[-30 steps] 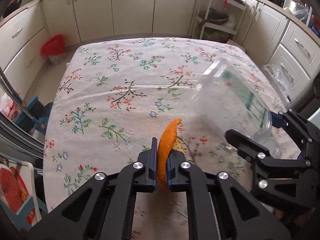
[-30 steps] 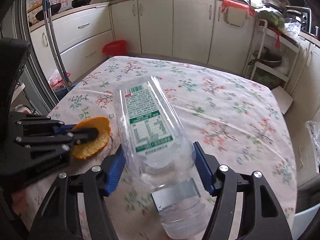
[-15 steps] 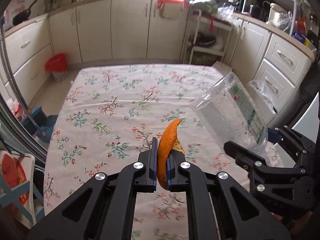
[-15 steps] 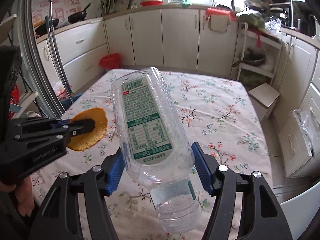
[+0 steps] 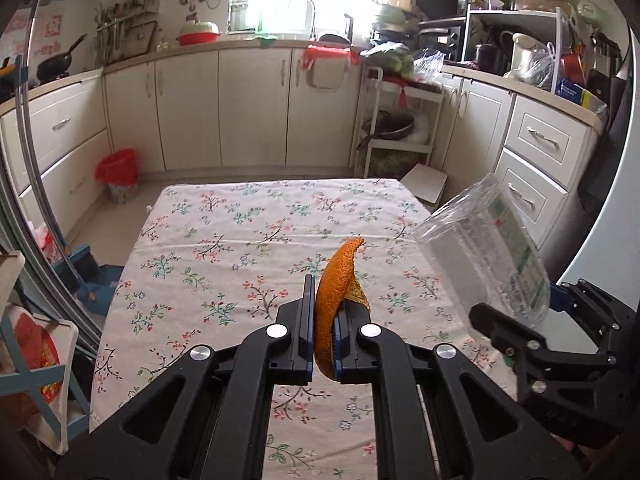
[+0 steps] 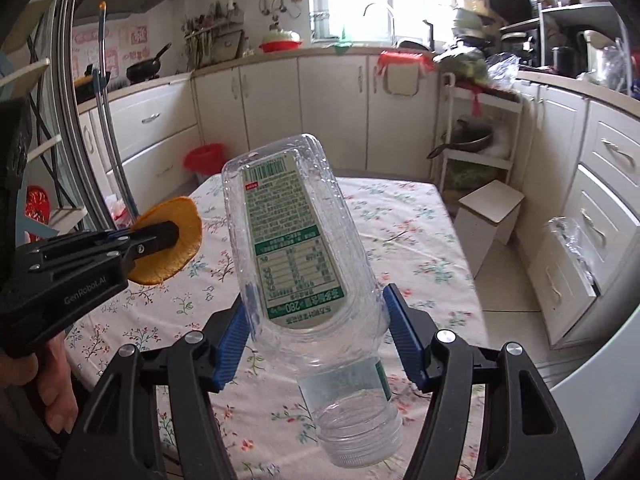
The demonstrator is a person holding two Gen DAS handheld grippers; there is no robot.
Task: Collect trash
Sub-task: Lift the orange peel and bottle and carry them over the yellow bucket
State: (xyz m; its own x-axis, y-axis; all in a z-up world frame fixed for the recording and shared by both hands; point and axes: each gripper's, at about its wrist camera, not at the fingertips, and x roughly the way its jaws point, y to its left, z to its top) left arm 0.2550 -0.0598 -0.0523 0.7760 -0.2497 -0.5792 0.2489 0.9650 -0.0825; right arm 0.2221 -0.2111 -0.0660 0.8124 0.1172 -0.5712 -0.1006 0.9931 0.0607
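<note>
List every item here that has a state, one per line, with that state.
left gripper: shut on orange peel, off the table
orange peel: clamped on edge
right gripper: shut on plastic bottle
plastic bottle: uncapped, empty, mouth toward camera
red bin: on floor, lined, open

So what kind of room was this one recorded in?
A home kitchen, by the look of it: cream cabinets run under a counter with a tap at the window, a frying pan sits on the left counter, and a table with a floral cloth stands in the middle.
</note>
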